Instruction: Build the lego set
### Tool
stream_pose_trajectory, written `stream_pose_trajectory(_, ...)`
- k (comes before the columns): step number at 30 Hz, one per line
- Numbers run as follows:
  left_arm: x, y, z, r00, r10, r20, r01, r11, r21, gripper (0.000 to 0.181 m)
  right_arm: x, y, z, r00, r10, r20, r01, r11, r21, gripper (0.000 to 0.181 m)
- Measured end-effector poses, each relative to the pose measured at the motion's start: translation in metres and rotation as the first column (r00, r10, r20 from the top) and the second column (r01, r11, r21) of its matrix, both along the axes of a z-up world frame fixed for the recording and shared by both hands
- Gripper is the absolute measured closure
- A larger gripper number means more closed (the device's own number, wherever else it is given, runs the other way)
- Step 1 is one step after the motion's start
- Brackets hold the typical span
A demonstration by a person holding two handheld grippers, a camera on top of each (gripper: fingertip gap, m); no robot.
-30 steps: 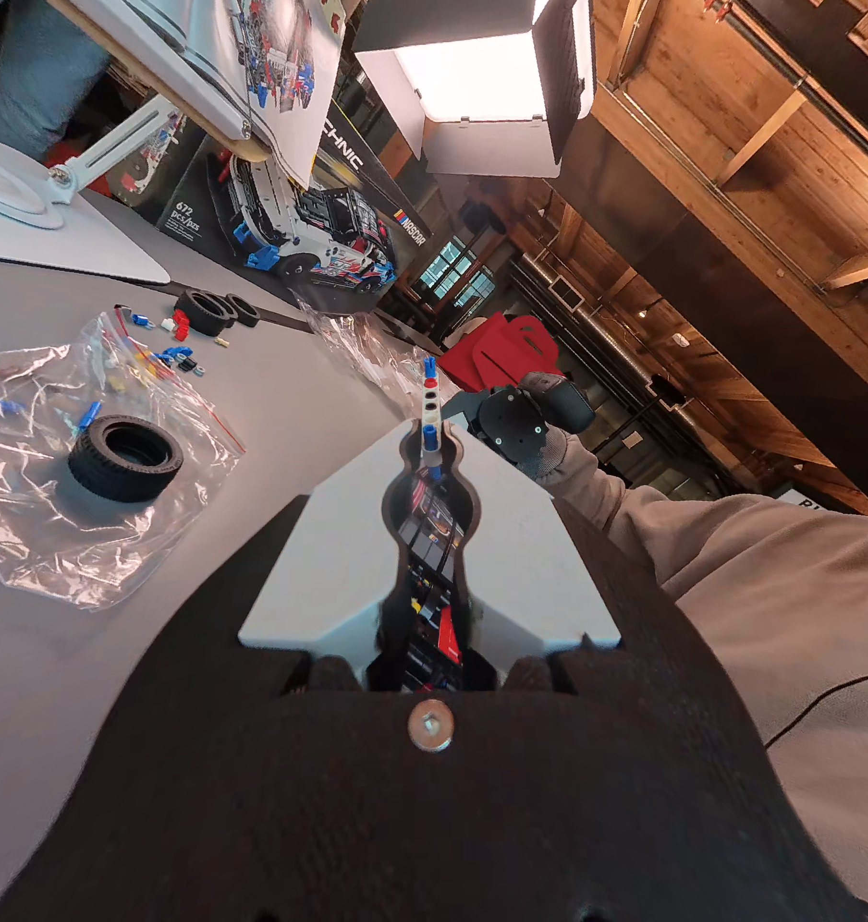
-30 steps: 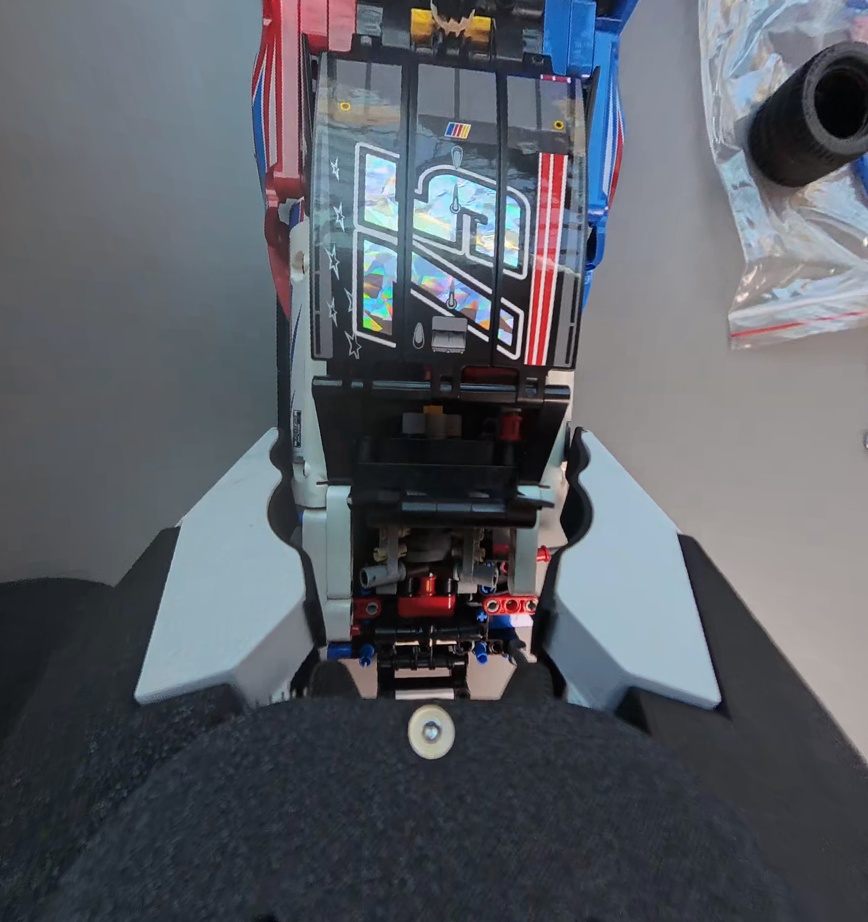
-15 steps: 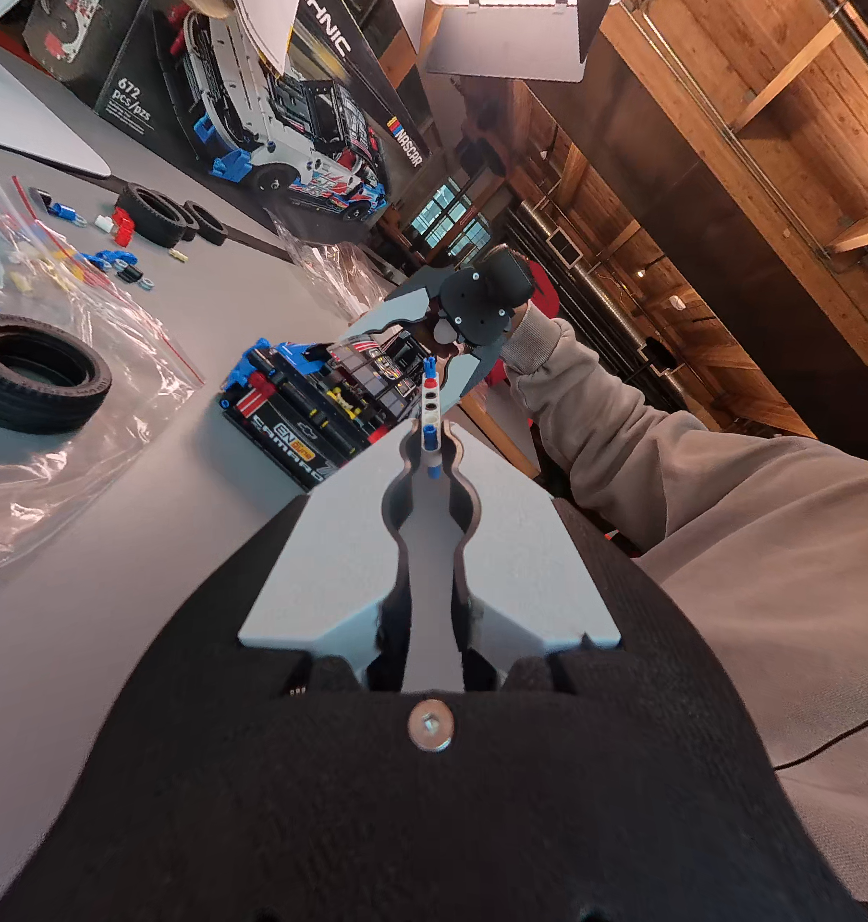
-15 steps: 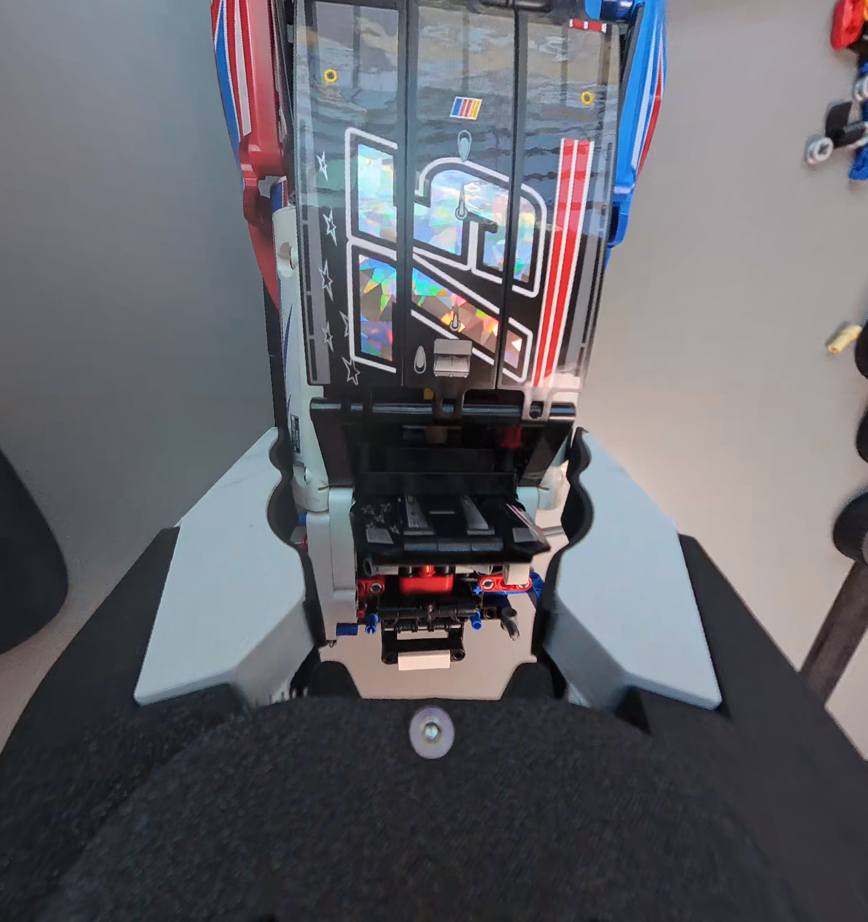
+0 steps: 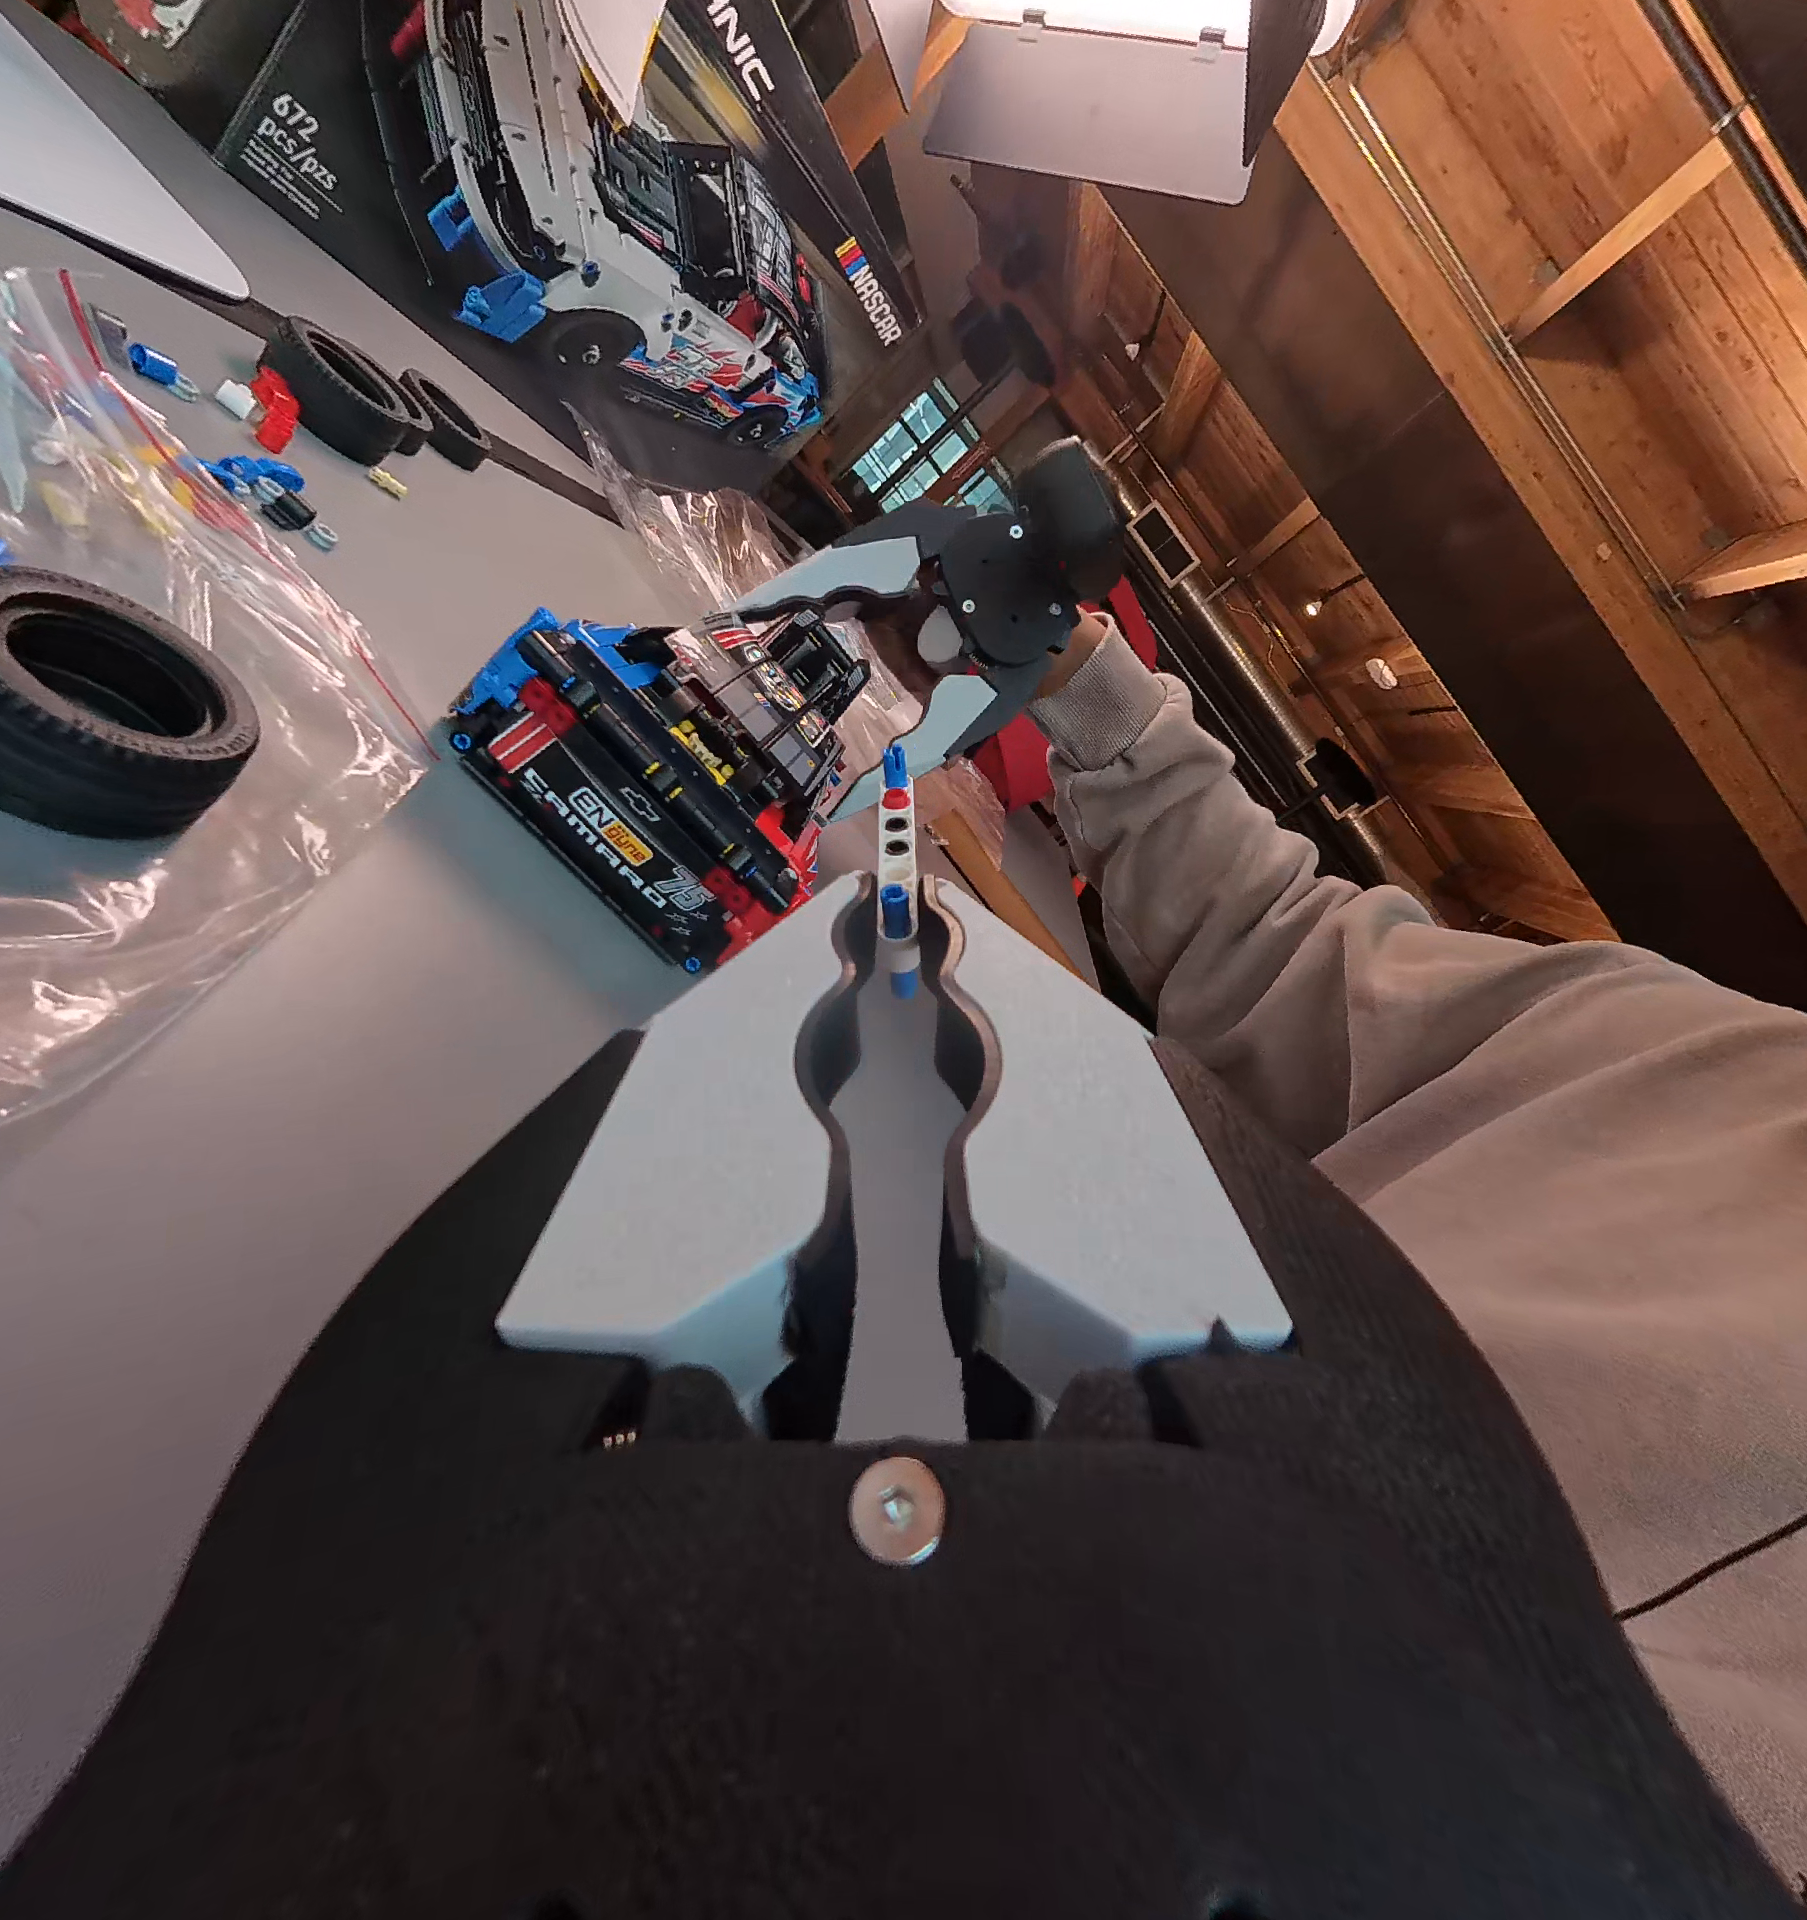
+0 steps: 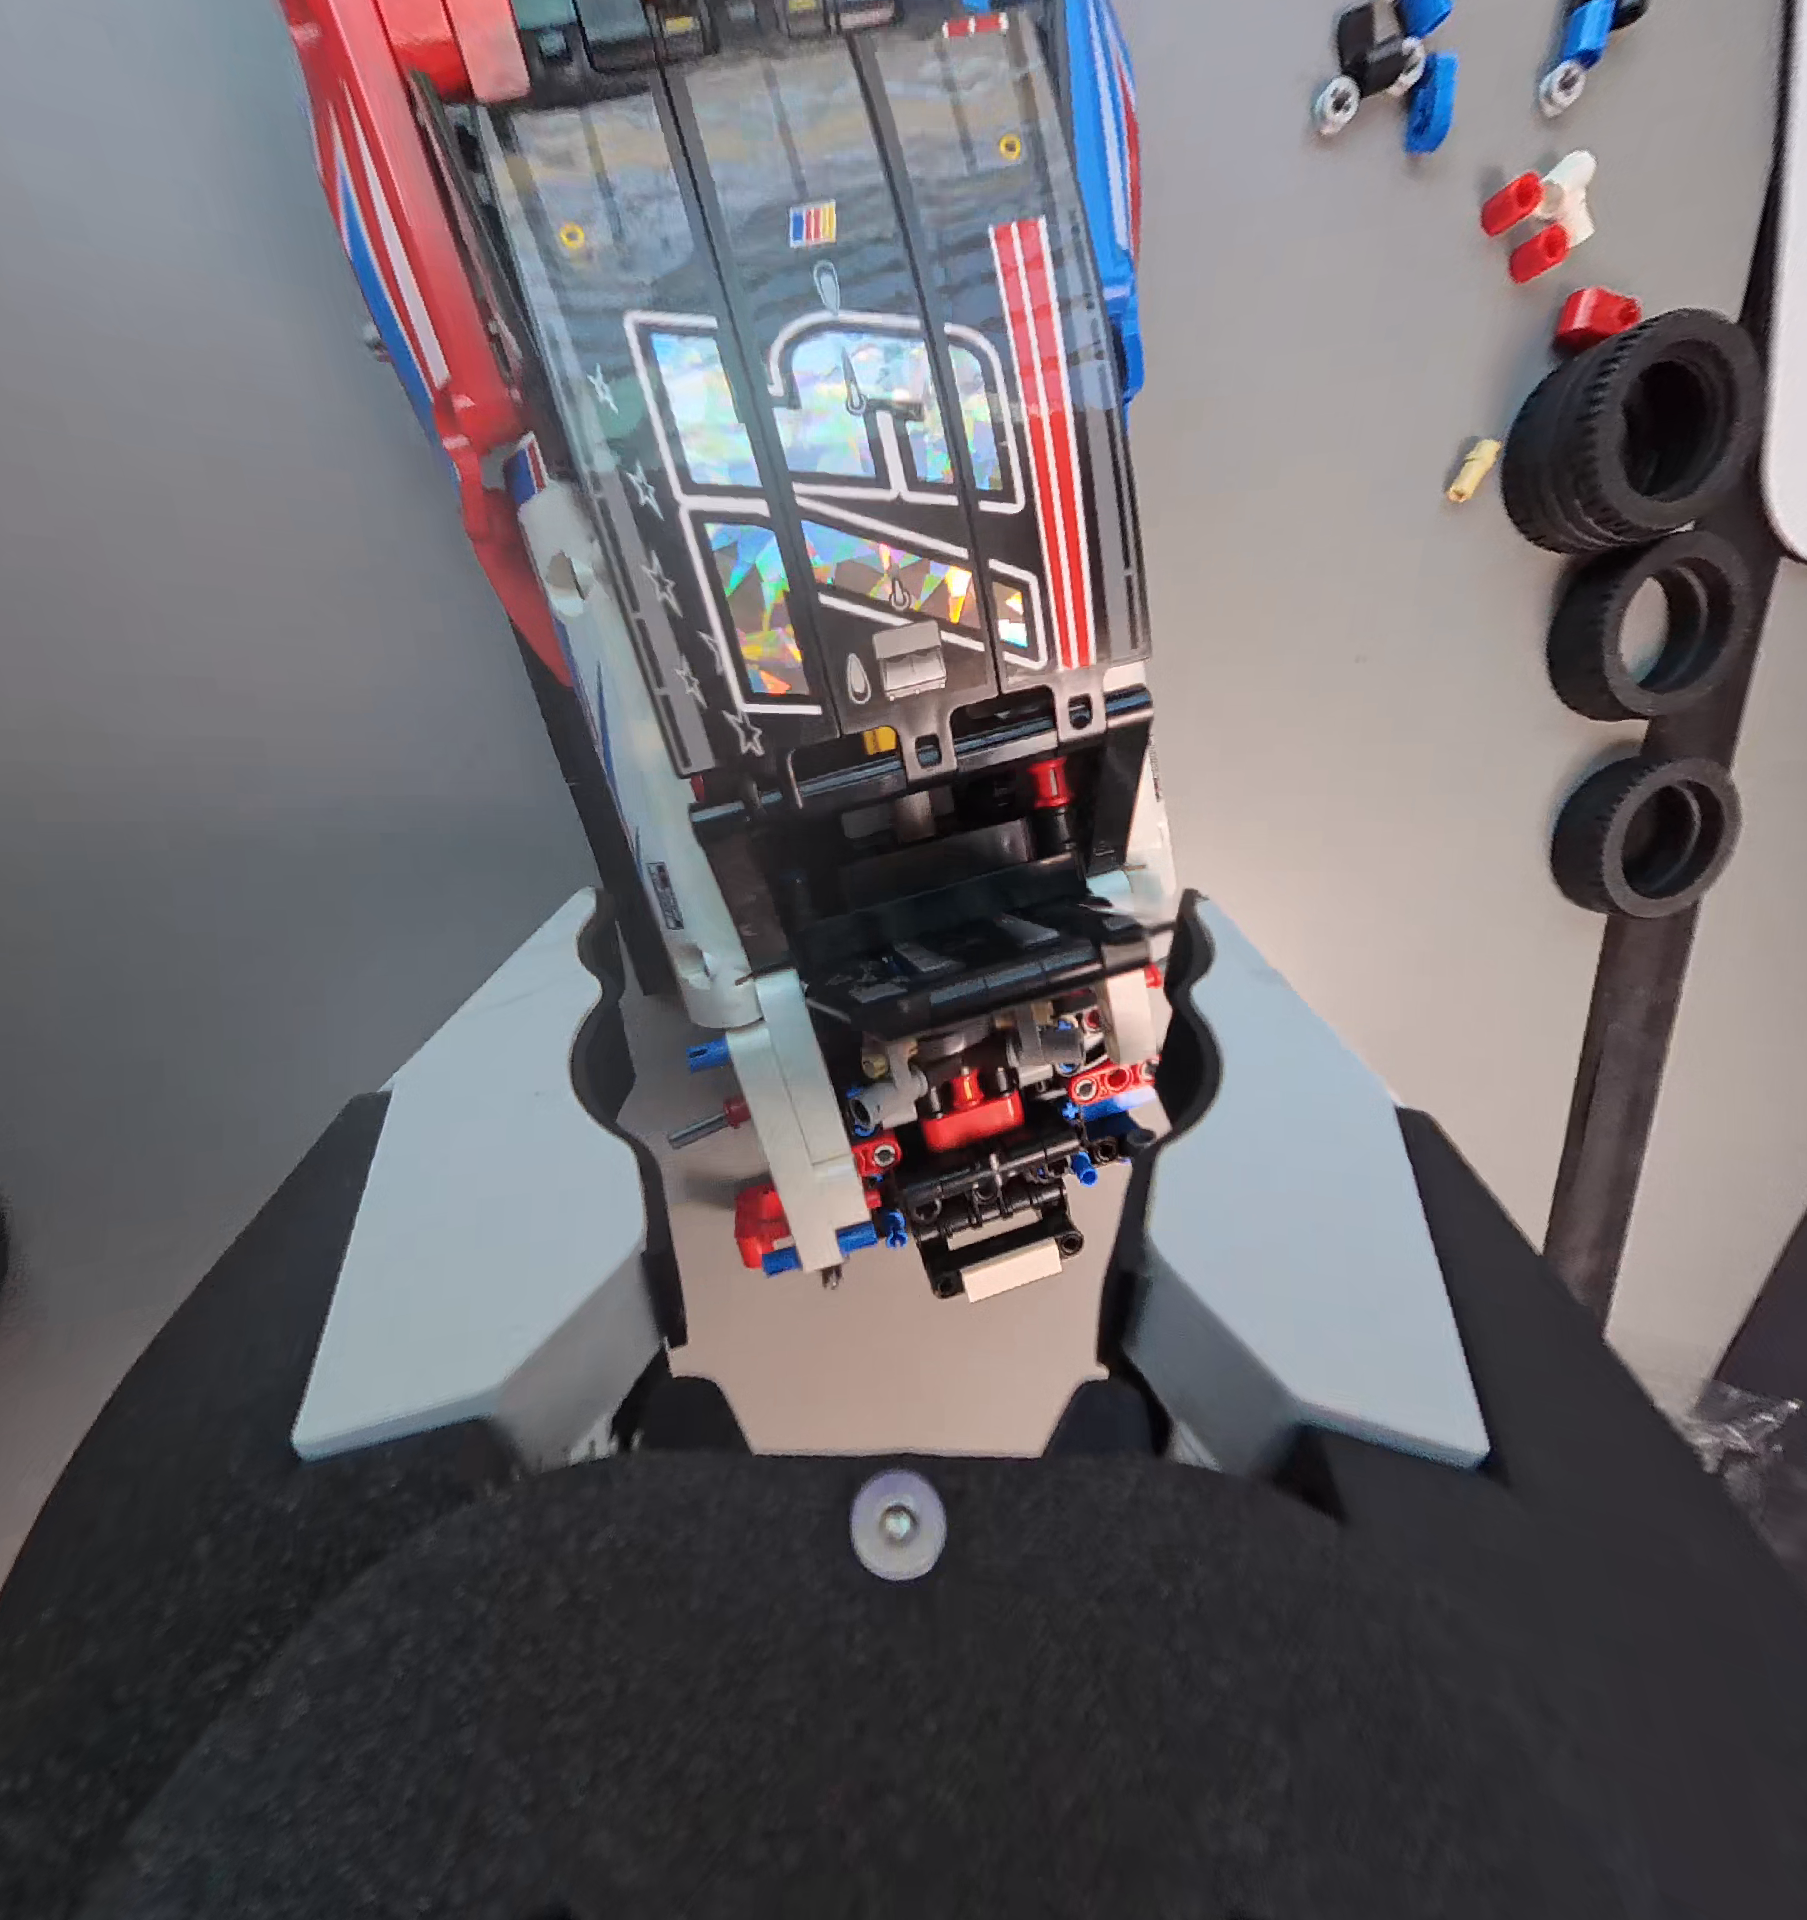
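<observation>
Our left gripper [image 5: 894, 902] is clamped on a small white beam [image 5: 897, 831]. Our right gripper [image 6: 894, 971] is spread wide, car [image 6: 826, 540] tail between its fingers, apparently untouched, on the bench [image 6: 203, 520].

Glossy plastic car [image 6: 847, 499], holographic sticker; matt rubber tyres [image 6: 1631, 431]; crinkly clear bag [image 5: 151, 831]; wood ceiling [image 5: 1605, 312].

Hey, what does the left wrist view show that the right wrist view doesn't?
Only the left wrist view shows the left tool pinching a small white beam with blue pins, the set's box and a tyre on a plastic bag. Only the right wrist view shows the car's holographic roof sticker from above. Both show the car, the right tool around its end, and three loose tyres.
</observation>
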State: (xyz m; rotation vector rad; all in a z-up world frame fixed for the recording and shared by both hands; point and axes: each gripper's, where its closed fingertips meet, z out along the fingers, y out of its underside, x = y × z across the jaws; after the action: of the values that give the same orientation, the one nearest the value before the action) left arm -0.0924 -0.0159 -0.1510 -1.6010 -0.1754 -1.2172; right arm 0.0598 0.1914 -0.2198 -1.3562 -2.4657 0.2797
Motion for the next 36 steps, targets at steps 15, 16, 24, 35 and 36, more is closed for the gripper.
stream_pose_trajectory(15,0.017,-0.004,-0.004,0.985,-0.106,0.133,0.114,0.992,-0.052,0.176,-0.066,-0.163,0.086,0.755,0.081,-0.650,-0.118,0.993,-0.013,0.123)
stream_pose_trajectory(16,0.020,-0.005,-0.004,0.983,-0.123,0.140,0.130,0.990,-0.049,0.176,-0.070,-0.174,0.084,0.743,0.100,-0.661,-0.141,0.990,-0.009,0.123)
stream_pose_trajectory(24,0.044,-0.014,-0.001,0.954,-0.241,0.177,0.251,0.968,-0.032,0.176,-0.095,-0.205,0.064,0.716,0.188,-0.672,-0.241,0.970,0.014,0.127)
stream_pose_trajectory(35,0.047,-0.016,0.004,0.956,-0.254,0.145,0.256,0.967,0.002,0.166,-0.094,-0.211,0.067,0.687,0.086,-0.721,-0.257,0.958,-0.130,0.148)
stream_pose_trajectory(36,0.045,-0.016,0.005,0.964,-0.241,0.108,0.241,0.970,0.016,0.160,-0.094,-0.210,0.067,0.688,0.063,-0.723,-0.249,0.956,-0.153,0.148)
